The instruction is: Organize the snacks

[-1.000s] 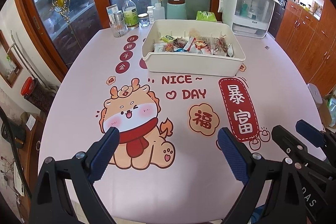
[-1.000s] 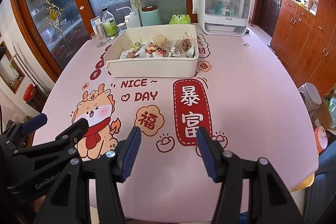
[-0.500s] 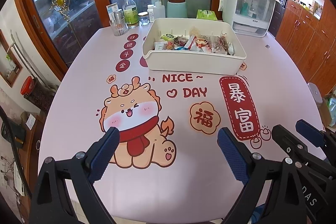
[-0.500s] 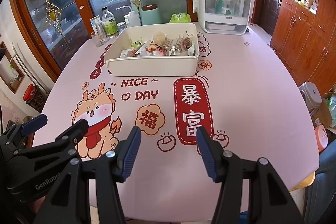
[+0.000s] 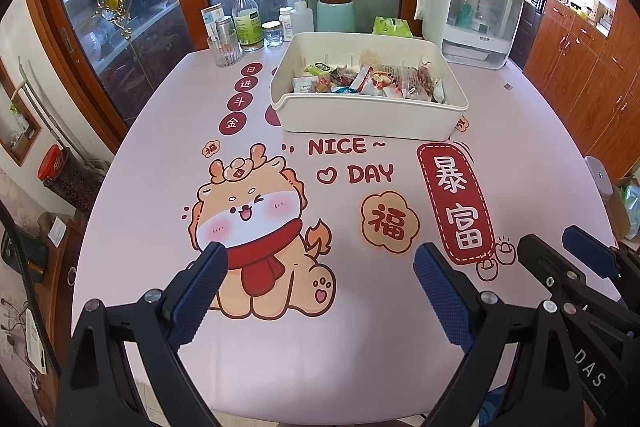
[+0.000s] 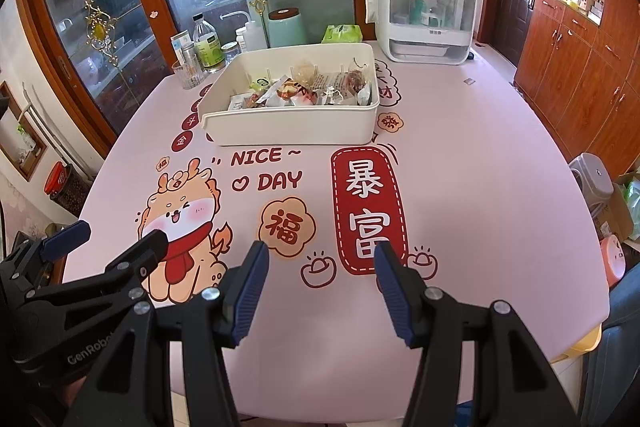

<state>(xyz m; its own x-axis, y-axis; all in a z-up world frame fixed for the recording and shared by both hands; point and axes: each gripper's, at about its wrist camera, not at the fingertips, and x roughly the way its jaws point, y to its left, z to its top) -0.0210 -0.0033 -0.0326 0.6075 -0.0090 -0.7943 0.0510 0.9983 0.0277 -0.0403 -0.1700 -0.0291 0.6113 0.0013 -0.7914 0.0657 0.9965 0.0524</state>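
Observation:
A white plastic bin point(image 5: 366, 117) point(image 6: 294, 127) stands toward the far side of the pink printed table, with several wrapped snacks point(image 5: 370, 83) point(image 6: 304, 91) piled inside. My left gripper point(image 5: 320, 267) hovers open over the near part of the table, above the cartoon dragon print, with nothing between its blue pads. My right gripper point(image 6: 320, 263) is also open and empty, over the red banner print. Each gripper shows at the edge of the other's view: the right gripper point(image 5: 560, 255) and the left gripper point(image 6: 116, 239). Both are well short of the bin.
Along the table's far edge stand a glass point(image 5: 225, 47), a bottle point(image 5: 247, 19), small jars, a teal canister point(image 5: 336, 13), a green pack point(image 5: 393, 27) and a white covered appliance point(image 5: 474, 13). Wooden cabinets point(image 6: 580, 67) line the right wall. A stool point(image 6: 592, 183) stands by the table's right edge.

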